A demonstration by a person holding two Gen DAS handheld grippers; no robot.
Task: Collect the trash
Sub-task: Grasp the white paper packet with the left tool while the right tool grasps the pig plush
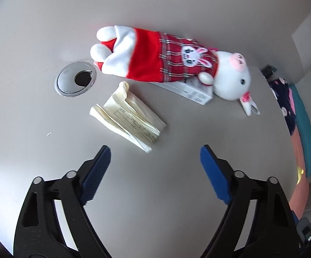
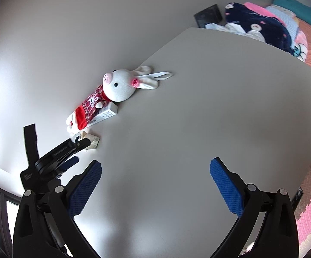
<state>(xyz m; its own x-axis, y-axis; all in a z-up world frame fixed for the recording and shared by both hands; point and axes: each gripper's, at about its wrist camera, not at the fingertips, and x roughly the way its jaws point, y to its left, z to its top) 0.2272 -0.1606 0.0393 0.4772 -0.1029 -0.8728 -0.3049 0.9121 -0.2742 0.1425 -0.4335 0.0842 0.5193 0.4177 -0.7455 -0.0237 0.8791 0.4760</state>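
The left gripper [image 1: 155, 148] hangs over the table [image 1: 176, 193] with its blue pads spread wide and nothing between them. Just ahead of it lies the crumpled paper [image 1: 129, 116], a creased, yellowish wad (faint ruled lines show on one fold), flat on the tabletop near the wall-side edge. Beside the paper sits a round metal cable cover [image 1: 75, 79] set into the table. Behind the paper a stuffed pig [image 1: 168, 60] in a red plaid dress lies on its side, partly resting on a small white box [image 1: 189, 90]. The right gripper [image 2: 155, 163] is likewise released, over bare table, well apart from the paper [image 2: 93, 143]. Bedding [image 2: 262, 28] lies beyond the far edge.
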